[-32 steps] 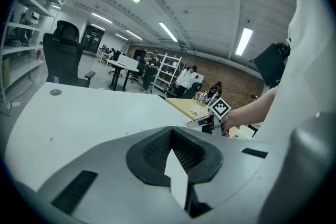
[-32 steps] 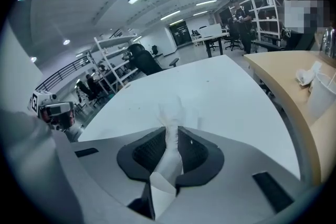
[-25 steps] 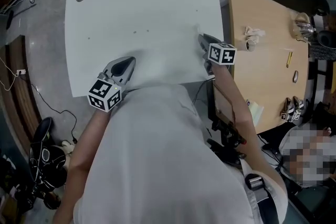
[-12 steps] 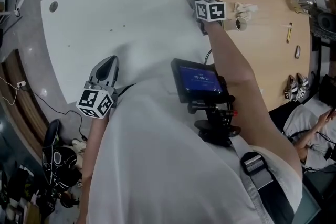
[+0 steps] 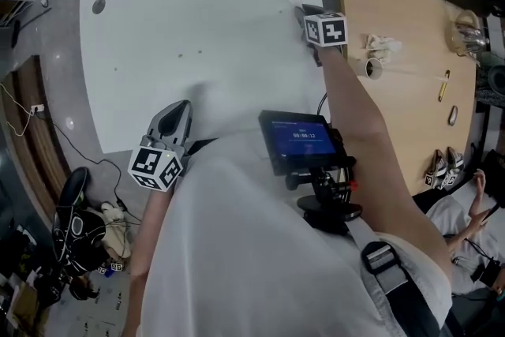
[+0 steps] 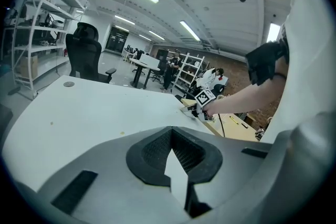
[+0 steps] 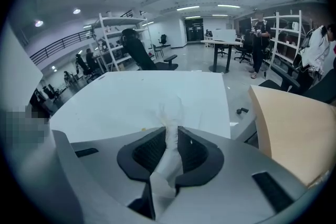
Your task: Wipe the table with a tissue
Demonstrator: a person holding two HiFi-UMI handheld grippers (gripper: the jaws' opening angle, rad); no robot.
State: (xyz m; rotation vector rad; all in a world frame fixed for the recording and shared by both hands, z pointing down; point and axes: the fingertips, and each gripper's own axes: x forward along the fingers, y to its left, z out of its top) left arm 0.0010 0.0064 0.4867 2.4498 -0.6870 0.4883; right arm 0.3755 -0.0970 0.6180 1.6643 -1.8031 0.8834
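Chest screen [image 5: 298, 140]: sitting nearest, mounted on the person's front, lit.
Left gripper [image 5: 180, 108]: hanging at the near edge of the white worktop [image 5: 197, 12], tips pointing over it.
Left fingers [image 6: 152, 152]: pressing together on nothing; the pale sliver between them is probably the worktop showing through, but the view is poor there.
Specks [image 5: 189, 54]: a few small marks lying mid-worktop, well apart from both grippers.
Right gripper [image 5: 309, 14]: reaching out at arm's length, working by the worktop's far right edge.
Right fingers [image 7: 142, 152]: pinching the tissue [image 7: 170, 134], whose loose end is trailing forward down toward the white surface.
Wooden table [image 5: 402, 114]: standing just beside the right edge, carrying a crumpled wad [image 5: 380, 47] and a small roll [image 5: 371, 69].
Progress: wiping looks to be under way along the right side. The middle and left, specks included, seem to be waiting for a pass.
Change since a second ago: the right gripper has been travelling from the near right part of the worktop out to the far right edge. The left gripper is staying at the near edge. The head view is swinging, bringing the chest screen into sight.
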